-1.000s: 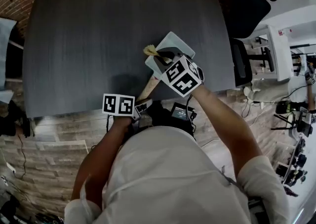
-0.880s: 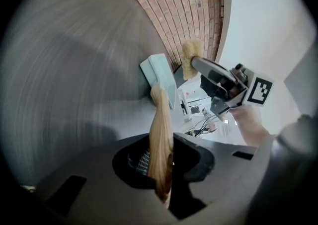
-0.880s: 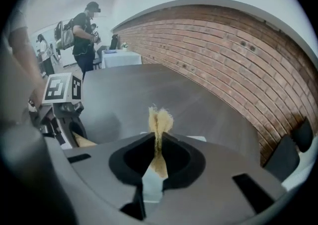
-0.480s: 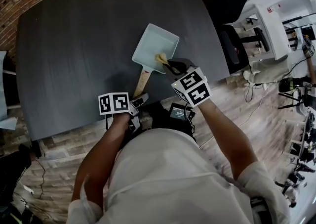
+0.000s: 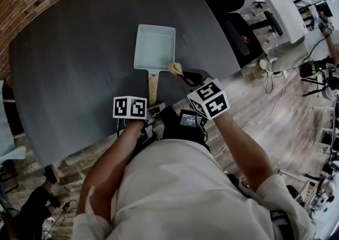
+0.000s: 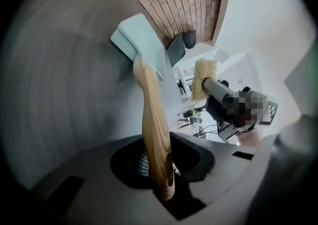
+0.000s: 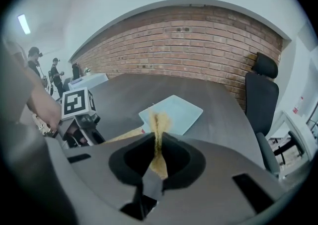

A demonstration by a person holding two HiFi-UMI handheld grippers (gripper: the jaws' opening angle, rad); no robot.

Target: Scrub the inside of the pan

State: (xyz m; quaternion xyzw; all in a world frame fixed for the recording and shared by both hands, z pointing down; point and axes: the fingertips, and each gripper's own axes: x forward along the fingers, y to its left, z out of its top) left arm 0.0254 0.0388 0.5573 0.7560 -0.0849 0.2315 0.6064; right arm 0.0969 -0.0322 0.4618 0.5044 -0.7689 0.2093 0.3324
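Observation:
A pale blue square pan (image 5: 154,47) lies on the dark table (image 5: 74,53), its wooden handle (image 5: 153,86) pointing toward me. My left gripper (image 5: 153,106) is shut on the end of that handle (image 6: 153,134), which runs up to the pan (image 6: 141,45) in the left gripper view. My right gripper (image 5: 184,77) is shut on a yellow sponge (image 5: 175,68), which sits at the pan's near right corner, beside the handle's base. In the right gripper view the sponge (image 7: 159,132) stands pinched thin between the jaws, with the pan (image 7: 174,112) just beyond it.
A black office chair (image 5: 233,32) stands off the table's right edge, with a white desk (image 5: 283,8) behind it. A brick wall (image 7: 198,40) runs along the far side. People (image 7: 53,74) stand at the far left in the right gripper view.
The sponge has moved from the pan's left rim across its inside to the near right corner by the handle. The right gripper has rolled. The pan now points straighter away from me.

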